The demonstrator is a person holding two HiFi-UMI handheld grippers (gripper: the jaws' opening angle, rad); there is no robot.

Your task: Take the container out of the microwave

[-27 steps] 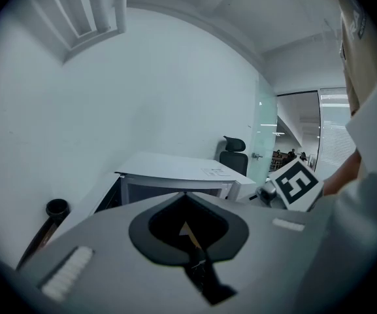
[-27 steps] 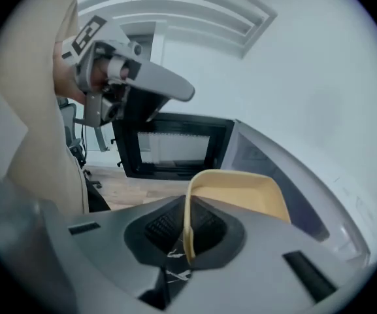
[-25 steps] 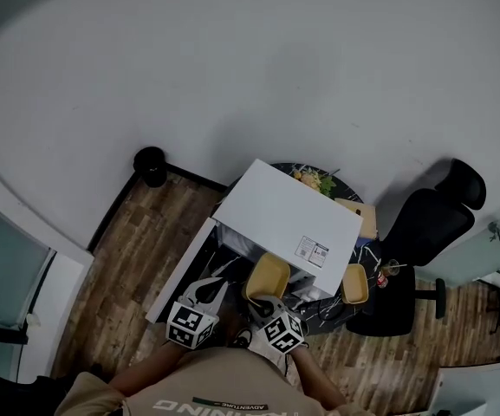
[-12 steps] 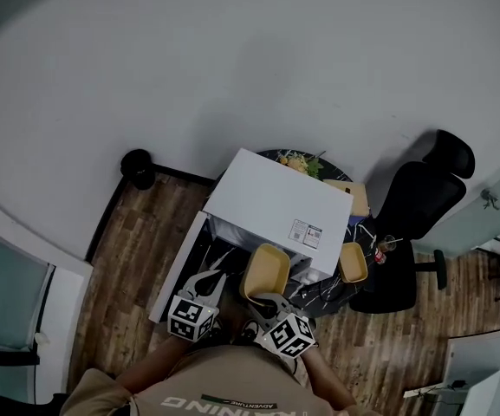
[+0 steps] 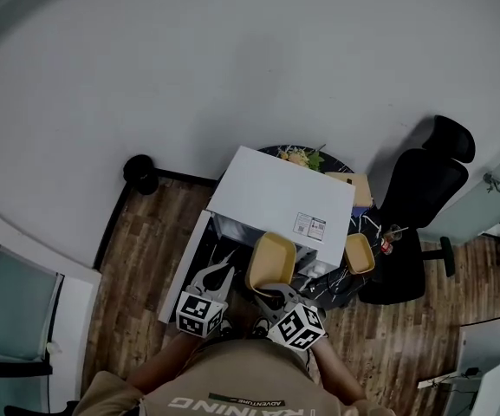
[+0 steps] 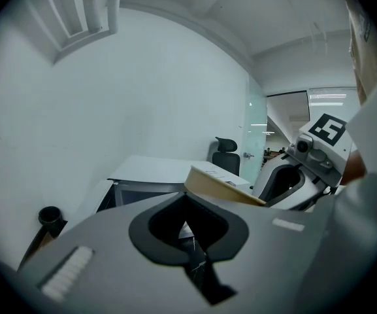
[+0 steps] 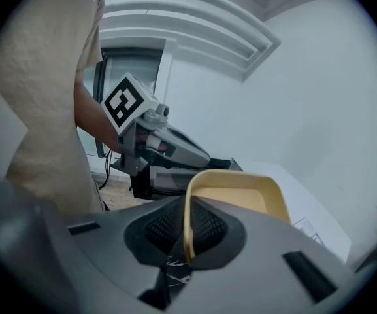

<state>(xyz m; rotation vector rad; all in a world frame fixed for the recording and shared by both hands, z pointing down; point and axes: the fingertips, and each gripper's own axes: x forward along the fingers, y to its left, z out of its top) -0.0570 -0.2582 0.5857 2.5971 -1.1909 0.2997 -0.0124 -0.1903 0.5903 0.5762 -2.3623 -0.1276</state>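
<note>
A shallow yellow container hangs in front of the white microwave, outside its cavity. My right gripper is shut on its near rim. In the right gripper view that rim stands upright between the pads, with the container stretching away. The microwave door stands open to the left. My left gripper hovers just right of the door, jaws together and holding nothing. In the left gripper view, the container and the right gripper sit to the right of my left gripper.
The microwave rests on a dark round table beside a second yellow container, a tan box and a plant. A black office chair stands to the right. A black bin sits by the wall on the wood floor.
The head view has shifted a little. The right gripper still holds the yellow container in front of the microwave, and the left gripper stays beside the open door.
</note>
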